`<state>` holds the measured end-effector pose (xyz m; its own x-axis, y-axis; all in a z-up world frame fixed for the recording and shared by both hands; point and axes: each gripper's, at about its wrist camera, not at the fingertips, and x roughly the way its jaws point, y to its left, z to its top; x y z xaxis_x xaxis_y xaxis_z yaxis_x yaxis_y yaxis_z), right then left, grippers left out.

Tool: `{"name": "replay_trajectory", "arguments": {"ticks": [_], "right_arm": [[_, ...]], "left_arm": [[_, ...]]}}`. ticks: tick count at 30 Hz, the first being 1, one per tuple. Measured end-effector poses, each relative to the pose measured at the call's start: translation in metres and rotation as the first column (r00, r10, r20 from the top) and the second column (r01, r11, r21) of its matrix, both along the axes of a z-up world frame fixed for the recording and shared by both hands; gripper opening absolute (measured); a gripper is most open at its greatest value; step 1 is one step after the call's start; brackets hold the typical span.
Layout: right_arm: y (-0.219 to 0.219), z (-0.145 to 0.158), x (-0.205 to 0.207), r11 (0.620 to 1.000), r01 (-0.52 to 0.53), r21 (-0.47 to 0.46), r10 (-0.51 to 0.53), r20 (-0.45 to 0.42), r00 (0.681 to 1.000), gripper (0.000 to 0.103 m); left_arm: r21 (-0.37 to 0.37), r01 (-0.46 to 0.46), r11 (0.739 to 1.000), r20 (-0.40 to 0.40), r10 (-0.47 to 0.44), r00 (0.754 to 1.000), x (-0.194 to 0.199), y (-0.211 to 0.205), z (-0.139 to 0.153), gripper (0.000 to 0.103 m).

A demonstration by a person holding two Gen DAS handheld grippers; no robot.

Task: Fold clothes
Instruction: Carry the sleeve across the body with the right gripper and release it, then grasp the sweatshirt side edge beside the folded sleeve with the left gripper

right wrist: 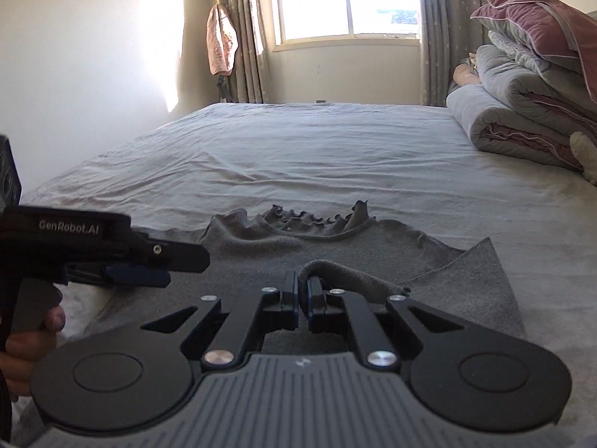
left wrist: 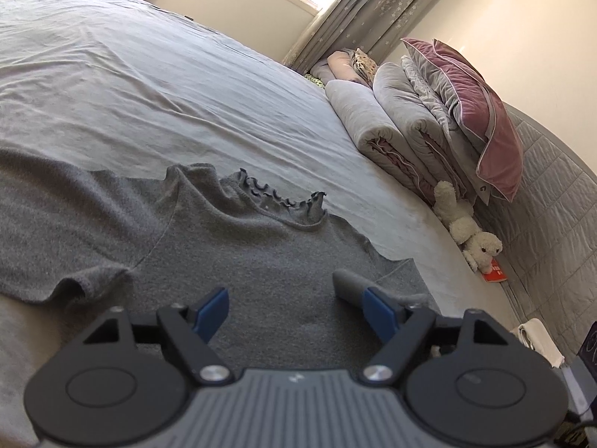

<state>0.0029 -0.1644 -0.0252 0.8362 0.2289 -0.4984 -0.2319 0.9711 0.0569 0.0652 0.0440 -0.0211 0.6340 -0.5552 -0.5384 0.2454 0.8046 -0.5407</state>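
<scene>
A grey knitted top with a dark ruffled neckline (left wrist: 238, 246) lay spread flat on the near part of a wide bed covered by a pale grey wrinkled sheet (left wrist: 156, 86), its neckline pointing toward the far side of the bed and one sleeve stretching off to the left in the left wrist view; the left gripper (left wrist: 294, 308) hovered above the body of the top with its blue-padded jaws standing wide apart and nothing pinched between them; the right gripper (right wrist: 303, 293) had its jaws pressed together on a rolled fold of the same grey fabric (right wrist: 347, 272), which curved up from the right side of the top and into the pads; that rolled fold also showed in the left wrist view just beside the left gripper's right finger; in the right wrist view the left gripper came in from the left edge, held by a person's hand (right wrist: 26, 339) wrapped around its handle; at the right side of the bed a stack of rolled grey quilts (left wrist: 395, 123) sat with a mauve velvet pillow (left wrist: 474, 112) on top, and a cream plush toy (left wrist: 466, 224) lay against them; a curtained window (right wrist: 347, 0) stood behind the bed.
</scene>
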Motion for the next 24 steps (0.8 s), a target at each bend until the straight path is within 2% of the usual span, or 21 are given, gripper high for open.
{"name": "replay_trajectory", "arguments": {"ticks": [5,9,13,16,17,18,24], "right_arm": [[0.017,-0.023,0.001,0.993,-0.071,-0.090,0.064,-0.072,0.995,0.007],[0.020,-0.035,-0.001,0.993,-0.068,-0.092,0.058,-0.108,0.992,0.010],[0.018,-0.031,-0.004,0.995,-0.072,-0.075,0.064,-0.110,0.992,0.013],[0.013,-0.029,-0.003,0.997,-0.065,-0.041,0.059,-0.125,0.990,0.025],[0.013,-0.029,-0.003,0.998,-0.062,-0.032,0.058,-0.126,0.990,0.037],[0.012,-0.029,-0.002,0.998,-0.060,-0.024,0.056,-0.125,0.991,0.041],[0.012,-0.030,0.001,0.999,-0.026,-0.041,0.021,-0.108,0.994,0.042]], "left_arm": [[-0.005,0.006,1.000,-0.025,-0.007,1.000,0.002,0.000,-0.005,0.079],[-0.017,0.014,1.000,-0.038,-0.014,0.999,0.004,-0.001,-0.007,0.079],[-0.031,0.025,0.999,-0.051,-0.027,0.998,0.006,-0.003,-0.010,0.079],[-0.047,0.036,0.998,-0.062,-0.039,0.997,0.006,-0.004,-0.011,0.079],[-0.053,0.040,0.998,-0.066,-0.044,0.997,0.006,-0.004,-0.012,0.079],[-0.060,0.045,0.997,-0.070,-0.049,0.996,0.007,-0.004,-0.012,0.079],[-0.119,0.061,0.991,-0.114,-0.075,0.991,0.010,0.000,-0.018,0.080]]}}
